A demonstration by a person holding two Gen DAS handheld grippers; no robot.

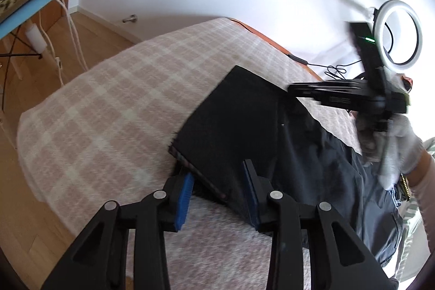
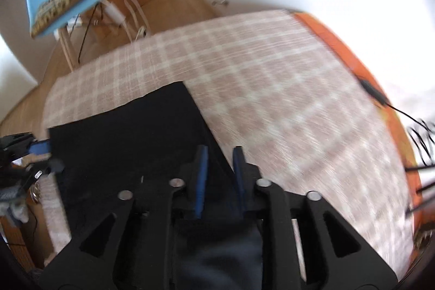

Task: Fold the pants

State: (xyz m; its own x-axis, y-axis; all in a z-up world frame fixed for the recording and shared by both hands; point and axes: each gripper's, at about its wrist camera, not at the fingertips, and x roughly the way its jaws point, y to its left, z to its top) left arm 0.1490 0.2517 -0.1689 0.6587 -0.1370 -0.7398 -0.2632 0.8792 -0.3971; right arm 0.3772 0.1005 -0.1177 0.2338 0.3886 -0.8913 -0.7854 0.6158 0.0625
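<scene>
Dark pants (image 1: 231,124) lie on a pink plaid blanket (image 1: 114,99), with a folded flat black part toward the far side and looser grey-black cloth (image 1: 339,167) nearer me. My left gripper (image 1: 217,189) is open, its blue pads straddling the near edge of the folded part. My right gripper (image 2: 218,173) is open over the pants' right edge (image 2: 136,140); in the left wrist view it (image 1: 299,89) hovers at the pants' far right, held by a white-gloved hand (image 1: 394,143). The left gripper's blue pad (image 2: 40,147) shows at the pants' left edge.
The blanket (image 2: 272,89) covers a bed with an orange edge (image 2: 342,45). A ring light (image 1: 399,31) with a phone and cables stands at the right. A blue table (image 1: 16,15) with a leopard-print item and hanging white cables stands at the left on a wood floor (image 1: 103,31).
</scene>
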